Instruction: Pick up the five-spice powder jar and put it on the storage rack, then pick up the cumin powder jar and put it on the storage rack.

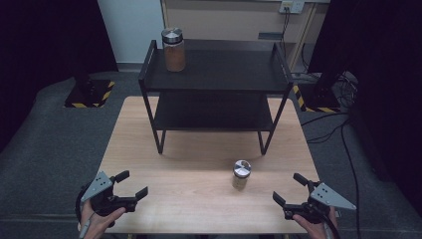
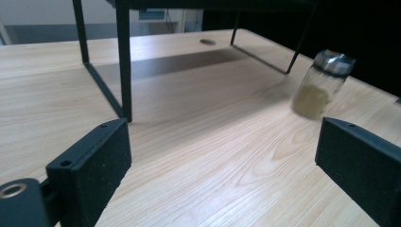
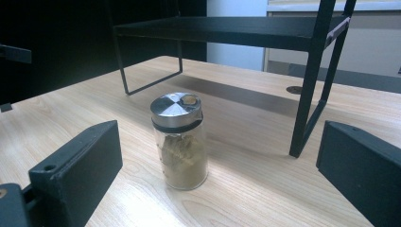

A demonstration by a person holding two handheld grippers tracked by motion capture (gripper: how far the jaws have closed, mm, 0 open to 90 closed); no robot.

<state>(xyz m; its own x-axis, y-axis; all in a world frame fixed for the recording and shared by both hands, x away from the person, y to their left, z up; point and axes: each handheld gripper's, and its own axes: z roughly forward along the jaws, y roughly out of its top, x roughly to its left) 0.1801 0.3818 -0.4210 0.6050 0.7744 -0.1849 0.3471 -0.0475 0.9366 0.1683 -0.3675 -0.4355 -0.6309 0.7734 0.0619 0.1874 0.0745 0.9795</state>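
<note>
Both my grippers, left (image 1: 130, 184) and right (image 1: 288, 189), have fingers wide apart, holding nothing, near the small jar (image 1: 241, 174) on the table (image 1: 199, 199).

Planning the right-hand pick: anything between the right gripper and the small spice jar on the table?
Nothing visible. The right gripper, jaws open, sits at the table's near right edge, and bare wood lies between it and the small jar. In the right gripper view the jar stands upright between the jaws' line, with the black shelf beyond it.

Matt wood-grain table (image 1: 199, 199); matt black metal rack (image 1: 219, 74); clear glass jar (image 3: 182, 151) with glossy brushed-metal lid (image 3: 176, 109).
</note>
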